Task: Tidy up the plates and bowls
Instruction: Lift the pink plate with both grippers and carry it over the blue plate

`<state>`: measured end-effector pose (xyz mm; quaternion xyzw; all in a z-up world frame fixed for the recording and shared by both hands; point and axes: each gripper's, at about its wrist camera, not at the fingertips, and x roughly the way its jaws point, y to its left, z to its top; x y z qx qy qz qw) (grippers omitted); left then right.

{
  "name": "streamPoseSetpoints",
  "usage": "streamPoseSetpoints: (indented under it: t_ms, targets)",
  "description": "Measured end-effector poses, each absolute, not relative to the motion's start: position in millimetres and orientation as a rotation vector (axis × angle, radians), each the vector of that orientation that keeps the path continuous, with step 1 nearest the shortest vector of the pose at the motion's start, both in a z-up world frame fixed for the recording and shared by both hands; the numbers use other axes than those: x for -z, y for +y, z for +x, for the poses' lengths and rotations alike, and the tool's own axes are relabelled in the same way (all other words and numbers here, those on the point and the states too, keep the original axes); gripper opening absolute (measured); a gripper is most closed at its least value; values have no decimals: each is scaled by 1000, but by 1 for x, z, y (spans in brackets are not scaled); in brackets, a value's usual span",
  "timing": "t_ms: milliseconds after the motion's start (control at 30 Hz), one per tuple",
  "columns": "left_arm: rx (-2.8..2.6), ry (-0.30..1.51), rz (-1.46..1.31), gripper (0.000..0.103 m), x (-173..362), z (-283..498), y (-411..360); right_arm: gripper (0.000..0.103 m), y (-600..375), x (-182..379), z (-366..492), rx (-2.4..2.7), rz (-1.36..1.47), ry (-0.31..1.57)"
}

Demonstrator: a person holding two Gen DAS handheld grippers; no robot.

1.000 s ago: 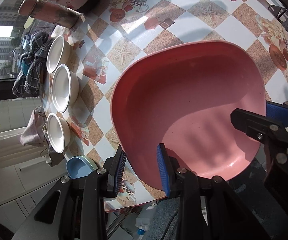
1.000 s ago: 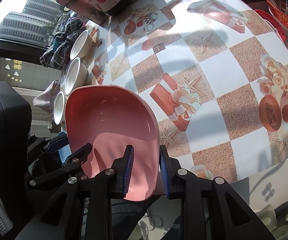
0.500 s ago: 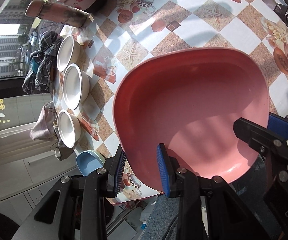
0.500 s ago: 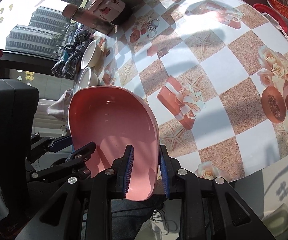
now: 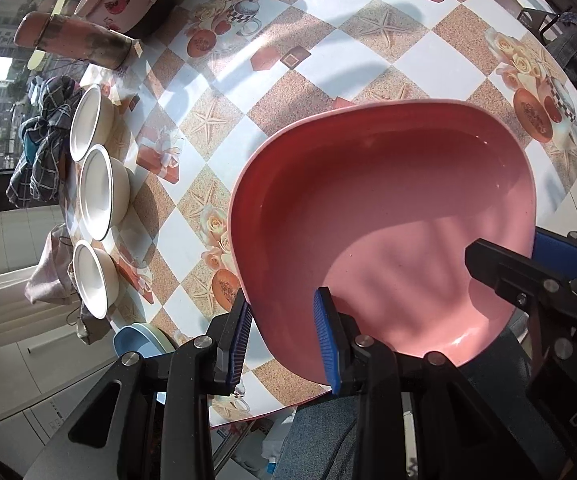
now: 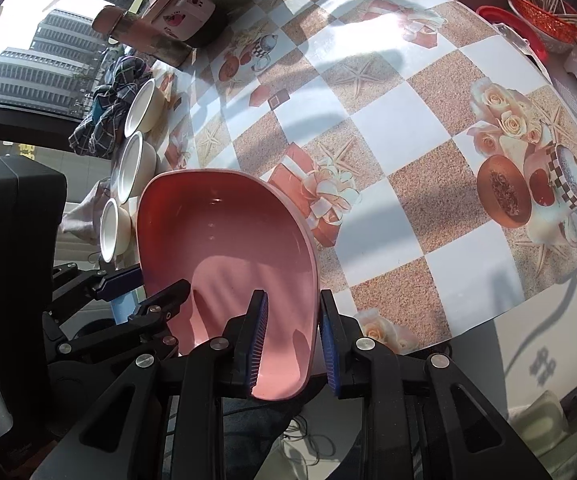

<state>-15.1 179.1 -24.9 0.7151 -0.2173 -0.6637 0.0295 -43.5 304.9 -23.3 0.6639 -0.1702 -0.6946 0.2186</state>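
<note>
While held off the table: the pink plate (image 5: 388, 216) was gripped by both tools at once.
Left gripper (image 5: 284, 338): its jaws were clamped on the plate's near-left rim, one pad inside, one outside.
Right gripper (image 6: 290, 340): its jaws were clamped on the near-right rim.
Plate: it was carried forward of both jaw pairs, above the checkered tablecloth (image 6: 388, 128).
White bowls (image 5: 96, 196): three were lined up far left of the jaws.
Blue bowl (image 5: 136, 340): it was seen just left of the left jaws.

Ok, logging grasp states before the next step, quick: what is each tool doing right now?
Left tool: closed on the rim of the pink plate.
Right tool: closed on the same plate's opposite rim.
</note>
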Motion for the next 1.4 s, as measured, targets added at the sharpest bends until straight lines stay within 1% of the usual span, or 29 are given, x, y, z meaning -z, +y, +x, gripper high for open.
streamPoseSetpoints:
  t_ms: [133,367,600,700,800,933,1100,1267,1400]
  targets:
    - [2123,-708,2260,35,37,-9,175,29,300,26,-38,1994,1877,-442]
    - [2210,-766,2348,35,52,-1,142,29,275,34,-29,2063,1978,-530]
    - [2236,-676,2434,35,51,-4,87,29,225,27,-22,2046,2012,-449]
    - [2241,-645,2459,35,50,-3,76,29,212,24,-25,2054,2032,-391]
    - [2253,-565,2482,35,49,-6,67,29,207,21,-28,2065,2047,-374]
    - [2277,-519,2497,35,46,-9,58,29,201,17,-31,2070,2061,-342]
    - [2310,-526,2503,35,39,-12,46,29,199,8,-32,2090,2056,-334]
    - [2355,-582,2483,35,28,-14,51,29,207,-2,-34,2136,2042,-360]
    - [2376,-591,2482,35,22,-13,52,29,212,-6,-31,2148,2039,-373]
